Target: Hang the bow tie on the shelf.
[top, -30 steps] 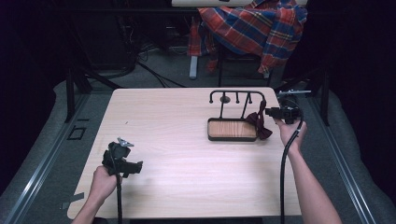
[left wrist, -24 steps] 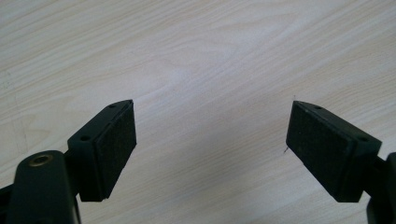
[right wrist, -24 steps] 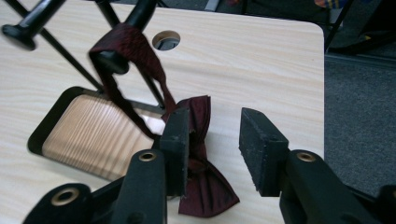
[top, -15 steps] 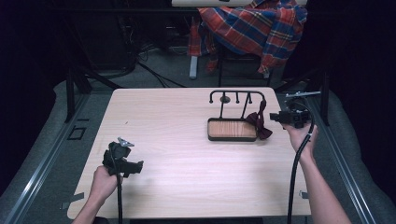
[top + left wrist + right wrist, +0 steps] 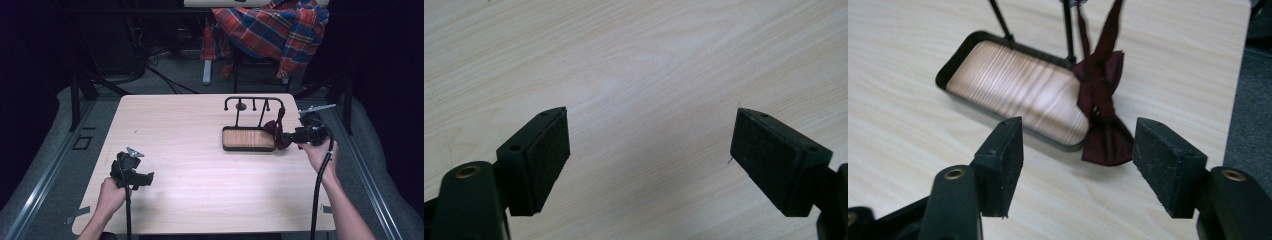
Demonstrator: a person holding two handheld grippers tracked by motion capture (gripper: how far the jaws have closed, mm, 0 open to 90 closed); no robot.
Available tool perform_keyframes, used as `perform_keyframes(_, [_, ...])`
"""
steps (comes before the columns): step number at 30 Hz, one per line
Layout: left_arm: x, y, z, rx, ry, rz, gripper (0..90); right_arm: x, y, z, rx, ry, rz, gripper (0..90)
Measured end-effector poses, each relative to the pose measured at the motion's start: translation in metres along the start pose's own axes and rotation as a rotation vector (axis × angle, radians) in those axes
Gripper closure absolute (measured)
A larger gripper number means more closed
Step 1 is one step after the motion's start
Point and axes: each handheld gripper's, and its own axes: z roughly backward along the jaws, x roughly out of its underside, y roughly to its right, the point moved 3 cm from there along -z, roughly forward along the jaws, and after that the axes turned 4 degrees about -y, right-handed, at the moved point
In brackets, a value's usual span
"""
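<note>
A black metal stand (image 5: 252, 103) with a wood-floored tray (image 5: 248, 138) sits right of the table's middle. A dark red bow tie (image 5: 276, 131) hangs by its strap from the stand's right end and rests against the tray's right edge. My right gripper (image 5: 289, 136) is open just right of the bow tie, apart from it; in the right gripper view the bow tie (image 5: 1104, 125) lies beyond the spread pads (image 5: 1168, 162), beside the tray (image 5: 955, 65). My left gripper (image 5: 146, 179) is open near the table's front left, over bare wood (image 5: 649, 90).
A light wooden table (image 5: 180, 130) with its right edge (image 5: 327, 170) close behind my right hand. A chair draped in red plaid cloth (image 5: 270, 30) stands beyond the far edge. Dark floor and cables surround the table.
My right gripper has drawn back to the right and slightly toward me, away from the bow tie. The left gripper has stayed put.
</note>
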Motion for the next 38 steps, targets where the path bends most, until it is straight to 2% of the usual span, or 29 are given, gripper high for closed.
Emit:
perform_keyframes(7, [-0.001,0.000,0.000,0.002,0.004,-0.006,16.3,0.014,-0.022,-0.002,-0.023,-0.056,0.076,26.8])
perform_keyframes(11, [-0.001,0.001,0.000,0.002,0.004,-0.008,16.3,0.020,-0.029,-0.004,-0.023,-0.081,0.104,25.2])
perform_keyframes(17, [-0.001,0.002,0.001,0.004,0.005,-0.012,16.3,0.035,-0.044,-0.010,-0.050,-0.119,0.150,17.8])
perform_keyframes(21, [-0.002,0.002,0.001,0.005,0.008,-0.015,16.3,0.048,-0.054,-0.014,-0.073,-0.173,0.186,14.8])
perform_keyframes(22, [-0.003,0.003,0.001,0.004,0.008,-0.020,16.3,0.055,-0.059,-0.017,-0.078,-0.207,0.210,13.8])
perform_keyframes(24, [-0.003,0.003,0.001,0.004,0.006,-0.021,16.3,0.059,-0.061,-0.018,-0.074,-0.219,0.218,13.4])
perform_keyframes(26, [-0.004,0.004,0.000,0.008,0.007,-0.023,16.2,0.068,-0.064,-0.022,-0.081,-0.256,0.241,10.5])
perform_keyframes(27, [-0.004,0.004,0.000,0.008,0.007,-0.023,16.3,0.068,-0.064,-0.022,-0.081,-0.256,0.241,10.5])
perform_keyframes(31, [-0.004,0.005,0.000,0.006,0.008,-0.025,16.3,0.074,-0.060,-0.028,-0.072,-0.312,0.258,8.2])
perform_keyframes(38, [-0.005,0.005,0.000,0.007,0.006,-0.026,16.3,0.077,-0.051,-0.034,-0.085,-0.346,0.234,7.6])
